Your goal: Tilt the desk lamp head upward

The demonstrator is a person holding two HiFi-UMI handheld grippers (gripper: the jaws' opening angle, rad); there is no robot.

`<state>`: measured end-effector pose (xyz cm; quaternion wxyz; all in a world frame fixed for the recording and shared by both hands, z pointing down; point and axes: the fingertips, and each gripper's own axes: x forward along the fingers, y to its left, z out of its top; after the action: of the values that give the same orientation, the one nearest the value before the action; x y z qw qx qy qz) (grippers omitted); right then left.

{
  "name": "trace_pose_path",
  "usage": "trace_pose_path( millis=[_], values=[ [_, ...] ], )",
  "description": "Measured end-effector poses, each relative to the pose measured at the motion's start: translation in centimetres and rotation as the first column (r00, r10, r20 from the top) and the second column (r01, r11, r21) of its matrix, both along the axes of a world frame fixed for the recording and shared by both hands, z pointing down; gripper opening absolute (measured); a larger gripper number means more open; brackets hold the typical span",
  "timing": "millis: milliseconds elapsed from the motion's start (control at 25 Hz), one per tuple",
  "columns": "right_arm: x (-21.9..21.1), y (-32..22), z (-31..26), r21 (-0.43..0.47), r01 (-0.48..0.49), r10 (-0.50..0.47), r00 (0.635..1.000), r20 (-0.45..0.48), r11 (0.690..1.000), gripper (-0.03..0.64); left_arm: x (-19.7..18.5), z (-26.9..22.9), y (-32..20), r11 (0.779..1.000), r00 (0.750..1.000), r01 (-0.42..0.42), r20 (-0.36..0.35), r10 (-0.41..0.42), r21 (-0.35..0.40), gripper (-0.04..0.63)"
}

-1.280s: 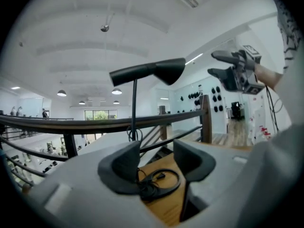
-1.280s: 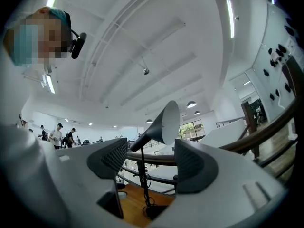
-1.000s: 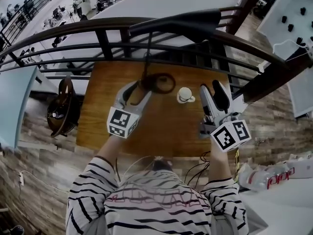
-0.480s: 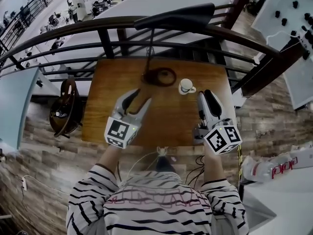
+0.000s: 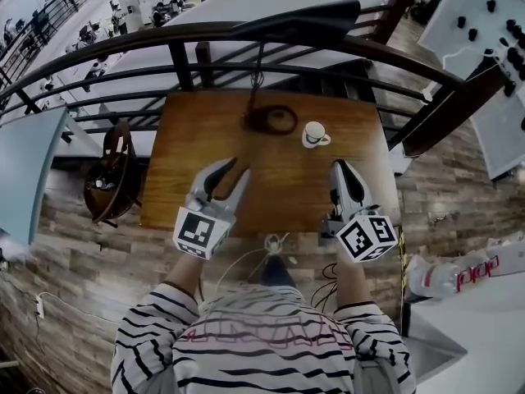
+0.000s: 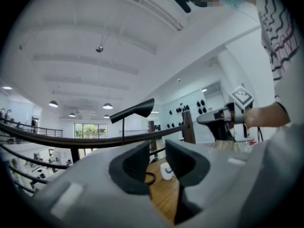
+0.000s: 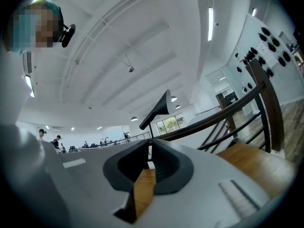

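Note:
A black desk lamp stands at the far edge of the wooden table (image 5: 197,212). Its ring base (image 5: 271,120) sits on the wood, and its long head (image 5: 295,19) slants up over the railing. The head also shows in the left gripper view (image 6: 135,110) and the right gripper view (image 7: 159,109), well away from both grippers. My left gripper (image 5: 232,171) (image 6: 156,148) hangs over the near middle of the table. Its jaws are closing, with a gap and nothing between them. My right gripper (image 5: 342,167) (image 7: 149,148) is at the near right, its jaws closing to almost touching, with nothing between them.
A white mug (image 5: 312,135) (image 6: 166,171) stands right of the lamp base. A dark curved railing (image 5: 246,35) runs behind the table. A wooden chair (image 5: 111,179) stands at the table's left side. Cables (image 5: 271,245) hang at the near edge.
Both grippers have drawn back from the lamp base and mug toward the near edge. Their jaws have narrowed, the right pair almost to touching.

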<state>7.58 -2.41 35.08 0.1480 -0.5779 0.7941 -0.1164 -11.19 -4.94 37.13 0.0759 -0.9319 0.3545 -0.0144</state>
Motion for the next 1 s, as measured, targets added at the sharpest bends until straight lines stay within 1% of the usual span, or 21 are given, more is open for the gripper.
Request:
trace_pose_path(
  millis=[160,280,560,800,1000],
  values=[
    [-0.4,1.8,0.8,-0.020,-0.011,0.011,1.000,0.004,1.000,0.011,-0.8,0.2,2.3,1.000,1.000,0.015,-0.004,-0.015,0.018,0.081],
    [-0.8,3.2,1.4,-0.029,-0.015,0.016,1.000,0.007,0.999,0.008,-1.3,0.0,3.8,1.000,1.000,0.016,-0.006,-0.016,0.017,0.067],
    [-2.1,6.0,2.8,-0.043,-0.022,0.023,1.000,0.021,0.999,0.002,-2.8,0.5,6.4,1.000,1.000,0.023,-0.019,-0.023,0.018,0.012],
    [-3.8,8.4,4.5,-0.074,-0.016,0.017,1.000,0.021,0.997,0.002,-3.8,1.2,8.5,1.000,0.999,0.014,-0.048,-0.014,0.005,0.005],
    [-4.8,10.3,5.9,-0.105,-0.010,0.013,1.000,0.022,0.994,0.002,-4.5,2.0,10.2,1.000,0.999,0.016,-0.051,-0.017,-0.018,0.005]
  ],
)
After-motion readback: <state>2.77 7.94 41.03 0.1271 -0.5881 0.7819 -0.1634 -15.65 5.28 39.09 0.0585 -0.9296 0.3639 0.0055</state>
